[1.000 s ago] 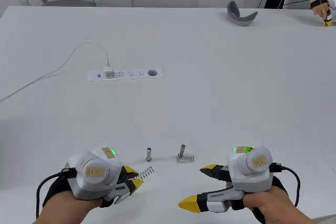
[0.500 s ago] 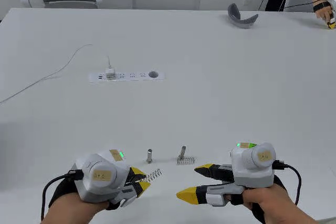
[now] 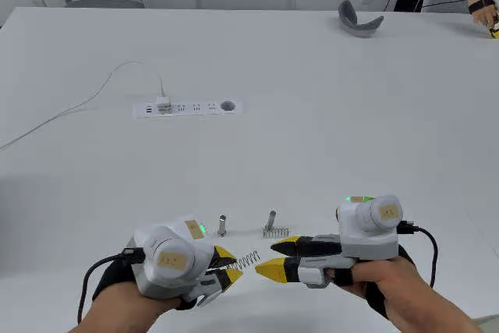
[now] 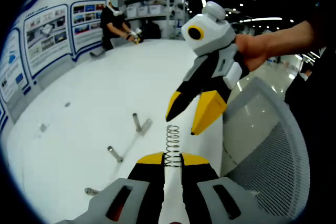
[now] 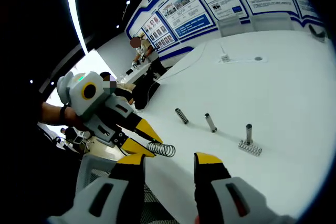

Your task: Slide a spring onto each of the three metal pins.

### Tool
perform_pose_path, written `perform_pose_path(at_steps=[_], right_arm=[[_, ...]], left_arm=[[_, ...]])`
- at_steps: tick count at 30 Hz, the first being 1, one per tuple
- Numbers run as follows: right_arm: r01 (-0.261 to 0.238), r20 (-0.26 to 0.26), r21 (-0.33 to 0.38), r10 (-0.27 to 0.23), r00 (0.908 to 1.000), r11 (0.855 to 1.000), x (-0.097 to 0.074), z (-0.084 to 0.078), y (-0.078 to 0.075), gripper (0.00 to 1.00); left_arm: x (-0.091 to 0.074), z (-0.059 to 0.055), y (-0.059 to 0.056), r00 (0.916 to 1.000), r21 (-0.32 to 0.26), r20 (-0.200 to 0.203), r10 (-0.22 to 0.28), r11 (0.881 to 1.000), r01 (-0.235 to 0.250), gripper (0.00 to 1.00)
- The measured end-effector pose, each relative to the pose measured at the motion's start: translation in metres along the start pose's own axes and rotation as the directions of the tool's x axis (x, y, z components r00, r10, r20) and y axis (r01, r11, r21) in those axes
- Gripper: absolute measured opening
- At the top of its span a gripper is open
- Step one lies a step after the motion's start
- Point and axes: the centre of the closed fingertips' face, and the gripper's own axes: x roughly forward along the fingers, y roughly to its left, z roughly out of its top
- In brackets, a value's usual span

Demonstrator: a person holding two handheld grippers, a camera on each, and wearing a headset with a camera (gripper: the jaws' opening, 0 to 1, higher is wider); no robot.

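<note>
I have the left gripper clamped on one end of a thin coiled spring. The coil sticks out straight past the yellow tips, raised off the table. Its free end is close to the right gripper, whose jaws stand apart around nothing. Just beyond stand two upright metal pins, the left pin and the right pin, with a second spring lying at the right pin's foot. Both grippers sit near the table's near edge. Bare white top runs from the pins to the power strip.
</note>
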Motion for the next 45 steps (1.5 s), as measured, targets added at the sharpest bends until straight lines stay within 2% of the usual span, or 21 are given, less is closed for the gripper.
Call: perform_pose_path(at_steps=[8, 13, 19, 25, 31, 38, 41, 45], right_arm=[[-0.038, 0.004, 0.037, 0.038, 0.9993, 0.999, 0.001, 0.001, 0.006, 0.31], [-0.065, 0.030, 0.070, 0.063, 0.9975, 0.995, 0.000, 0.005, 0.011, 0.27], [-0.086, 0.025, 0.086, 0.084, 0.9962, 0.993, 0.000, 0.004, 0.014, 0.20], [-0.120, 0.033, 0.103, 0.117, 0.9925, 0.987, -0.002, 0.007, 0.020, 0.15], [-0.130, 0.022, 0.087, 0.129, 0.9915, 0.988, -0.003, 0.009, 0.024, 0.13], [-0.127, 0.001, 0.018, 0.127, 0.9919, 0.992, -0.007, 0.019, 0.027, 0.13], [-0.126, -0.042, -0.052, 0.124, 0.9914, 0.991, -0.010, 0.022, 0.030, 0.13], [-0.140, -0.134, -0.173, 0.118, 0.9839, 0.975, -0.014, 0.024, 0.033, 0.13]], left_arm=[[0.000, 0.009, -0.004, 0.9998, 0.023, 0.014, -0.013, 1.000, 0.012, 0.11], [0.000, 0.013, -0.010, 0.9995, 0.039, 0.017, -0.026, 0.999, 0.026, 0.11], [0.001, 0.019, -0.015, 0.9988, 0.059, 0.024, -0.042, 0.997, 0.041, 0.11], [0.002, 0.021, -0.016, 0.9984, 0.069, 0.025, -0.050, 0.996, 0.048, 0.11], [0.003, 0.022, -0.017, 0.9978, 0.075, 0.026, -0.061, 0.995, 0.059, 0.11], [0.000, 0.030, -0.015, 0.9948, 0.060, 0.055, -0.086, 0.995, 0.083, 0.10], [-0.001, 0.035, -0.014, 0.9916, 0.045, 0.075, -0.105, 0.994, 0.102, 0.10], [-0.003, 0.042, -0.015, 0.9859, 0.041, 0.100, -0.134, 0.991, 0.131, 0.10]])
